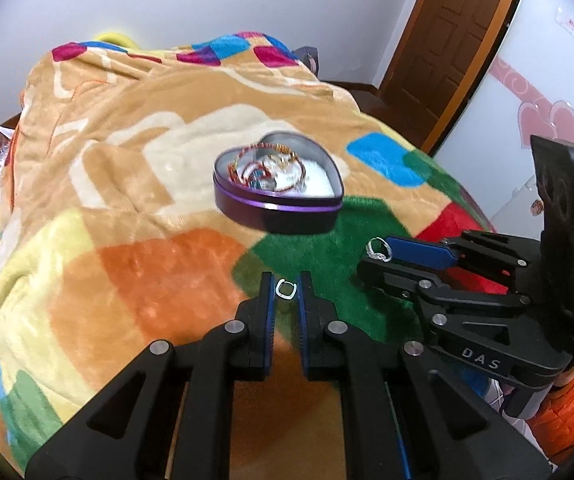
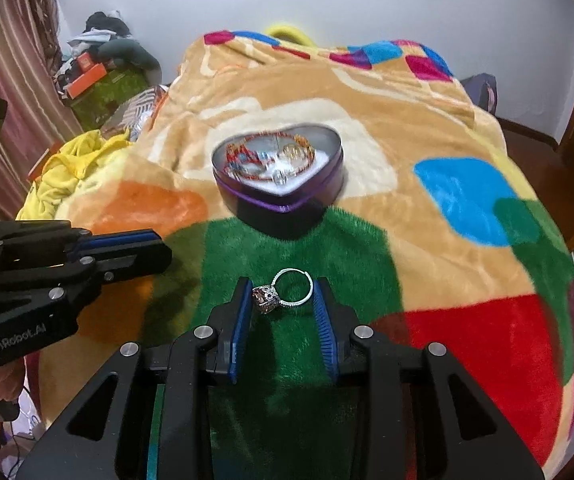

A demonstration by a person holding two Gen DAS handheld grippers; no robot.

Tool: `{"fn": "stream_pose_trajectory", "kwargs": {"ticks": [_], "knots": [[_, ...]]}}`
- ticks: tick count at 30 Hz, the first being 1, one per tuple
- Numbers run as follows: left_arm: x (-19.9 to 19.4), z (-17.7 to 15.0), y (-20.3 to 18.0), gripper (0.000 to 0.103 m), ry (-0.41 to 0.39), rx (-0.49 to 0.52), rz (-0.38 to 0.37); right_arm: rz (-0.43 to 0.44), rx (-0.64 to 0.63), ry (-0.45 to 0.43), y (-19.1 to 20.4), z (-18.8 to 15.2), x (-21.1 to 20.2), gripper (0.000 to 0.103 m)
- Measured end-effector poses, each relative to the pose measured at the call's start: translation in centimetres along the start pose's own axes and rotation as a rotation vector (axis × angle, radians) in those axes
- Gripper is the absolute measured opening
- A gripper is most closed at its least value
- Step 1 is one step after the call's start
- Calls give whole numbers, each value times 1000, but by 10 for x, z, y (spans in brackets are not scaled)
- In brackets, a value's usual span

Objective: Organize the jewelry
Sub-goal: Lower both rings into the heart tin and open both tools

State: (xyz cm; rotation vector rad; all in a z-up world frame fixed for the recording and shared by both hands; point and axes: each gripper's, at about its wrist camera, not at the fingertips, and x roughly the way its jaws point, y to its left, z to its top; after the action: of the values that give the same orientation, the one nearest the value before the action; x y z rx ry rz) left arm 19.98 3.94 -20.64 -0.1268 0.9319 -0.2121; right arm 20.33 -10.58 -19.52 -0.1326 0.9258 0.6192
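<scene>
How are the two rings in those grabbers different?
The ring in the left gripper is a small, plain, squarish silver loop; the ring in the right gripper is a larger round band with a bulky stone cluster. Both are silver and held between blue-padded fingers.

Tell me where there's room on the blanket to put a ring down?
The green patch between the heart tin and the fingers is bare. So are the red patch and the orange one. Inside the tin it is crowded with bracelets.
</scene>
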Motion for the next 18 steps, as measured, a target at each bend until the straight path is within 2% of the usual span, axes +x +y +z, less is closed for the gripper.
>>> {"fn": "stream_pose_trajectory", "kwargs": {"ticks": [18], "knots": [[-41,40,4,9,-149,2,10,11,13,-222,6,45,-58,28]]}}
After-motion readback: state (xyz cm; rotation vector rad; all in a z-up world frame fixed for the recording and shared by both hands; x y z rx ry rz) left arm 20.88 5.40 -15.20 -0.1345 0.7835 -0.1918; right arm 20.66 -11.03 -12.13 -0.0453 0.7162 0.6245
